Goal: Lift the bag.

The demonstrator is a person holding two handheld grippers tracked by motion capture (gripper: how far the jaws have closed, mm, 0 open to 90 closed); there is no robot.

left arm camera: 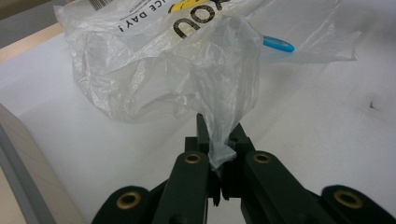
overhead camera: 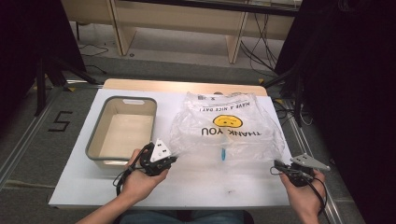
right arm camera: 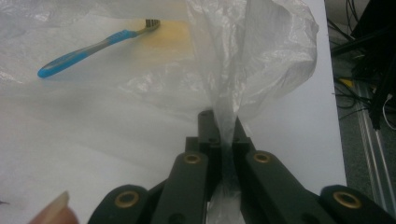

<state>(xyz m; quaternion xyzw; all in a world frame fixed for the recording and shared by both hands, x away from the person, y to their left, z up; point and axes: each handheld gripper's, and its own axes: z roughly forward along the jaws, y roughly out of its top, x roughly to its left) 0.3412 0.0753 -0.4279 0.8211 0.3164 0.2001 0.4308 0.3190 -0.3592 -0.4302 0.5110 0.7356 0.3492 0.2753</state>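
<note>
Clear crinkled plastic bag pinched at both near corners
Left gripper and right gripper clamp it; print reads "THANK YOU", "HAVE A NICE DAY!".

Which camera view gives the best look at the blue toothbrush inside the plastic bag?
The right gripper view: the toothbrush lies there full length, handle to bristles, through the clear bag. The left gripper view shows just its blue handle end; the high view shows a small blue streak.

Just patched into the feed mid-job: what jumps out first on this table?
A clear plastic bag with a yellow smiley and "THANK YOU" lies mid-table, a blue toothbrush inside it. The left gripper and right gripper each pinch one of its near corners. A grey bin sits to its left.
</note>
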